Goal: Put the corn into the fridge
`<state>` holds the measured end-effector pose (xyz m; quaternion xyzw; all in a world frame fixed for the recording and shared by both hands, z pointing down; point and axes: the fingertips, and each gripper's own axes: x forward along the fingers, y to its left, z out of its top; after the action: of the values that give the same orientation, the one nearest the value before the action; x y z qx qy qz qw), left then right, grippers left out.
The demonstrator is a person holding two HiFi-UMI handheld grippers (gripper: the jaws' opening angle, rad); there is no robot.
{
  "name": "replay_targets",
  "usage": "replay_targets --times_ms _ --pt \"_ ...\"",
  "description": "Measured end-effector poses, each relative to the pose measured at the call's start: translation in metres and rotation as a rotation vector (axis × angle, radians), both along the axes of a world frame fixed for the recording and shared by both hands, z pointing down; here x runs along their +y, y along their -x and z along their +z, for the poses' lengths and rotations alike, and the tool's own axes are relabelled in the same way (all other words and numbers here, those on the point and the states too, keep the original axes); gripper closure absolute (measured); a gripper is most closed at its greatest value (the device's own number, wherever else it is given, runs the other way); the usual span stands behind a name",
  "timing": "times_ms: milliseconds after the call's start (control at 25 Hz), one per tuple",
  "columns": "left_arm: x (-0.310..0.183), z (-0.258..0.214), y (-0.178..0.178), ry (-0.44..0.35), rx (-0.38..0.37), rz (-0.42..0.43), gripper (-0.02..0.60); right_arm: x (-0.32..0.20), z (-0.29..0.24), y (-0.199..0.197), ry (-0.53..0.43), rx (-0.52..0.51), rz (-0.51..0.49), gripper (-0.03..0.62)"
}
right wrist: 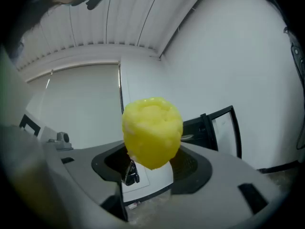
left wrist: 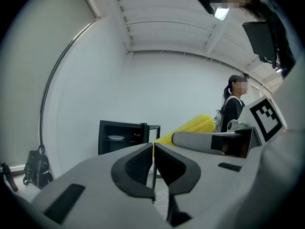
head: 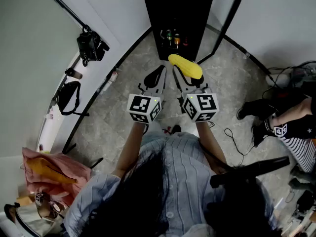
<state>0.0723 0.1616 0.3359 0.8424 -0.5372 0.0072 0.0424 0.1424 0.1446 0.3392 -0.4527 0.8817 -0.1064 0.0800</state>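
Note:
A yellow corn cob (head: 185, 66) sits crosswise between the jaws of my right gripper (head: 187, 77), which is shut on it and held level in front of me. From the right gripper view the cob's blunt end (right wrist: 152, 131) fills the gap of that gripper (right wrist: 152, 162). The black mini fridge (head: 177, 14) stands ahead on the floor with its door (head: 229, 14) swung open to the right and bottles (head: 170, 37) inside. My left gripper (head: 154, 77) hangs beside the right one, its jaws touching and holding nothing (left wrist: 153, 149). The corn (left wrist: 193, 127) and fridge (left wrist: 121, 136) show beyond it.
Black bags (head: 91, 46) (head: 66, 98) lie along the left wall. A pink cloth (head: 49, 172) is heaped at lower left. A seated person (head: 296, 132) and cables (head: 237, 142) occupy the right side. Another person (left wrist: 233, 109) stands by the far wall.

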Motion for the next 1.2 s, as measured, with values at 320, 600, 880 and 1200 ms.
replay_targets --times_ms 320,600,880,1200 --pt "0.004 0.007 0.009 0.062 0.094 -0.033 0.563 0.007 -0.006 -0.007 -0.014 -0.027 -0.002 0.338" --pt "0.010 0.010 0.003 0.068 0.077 -0.024 0.563 0.012 -0.006 -0.009 -0.025 -0.041 -0.019 0.338" --pt "0.009 0.014 0.015 0.083 0.068 -0.035 0.563 0.005 -0.002 0.002 -0.006 -0.044 -0.034 0.338" --pt "-0.028 0.026 0.043 0.113 0.083 -0.014 0.563 -0.030 0.008 0.032 0.018 -0.016 -0.027 0.338"
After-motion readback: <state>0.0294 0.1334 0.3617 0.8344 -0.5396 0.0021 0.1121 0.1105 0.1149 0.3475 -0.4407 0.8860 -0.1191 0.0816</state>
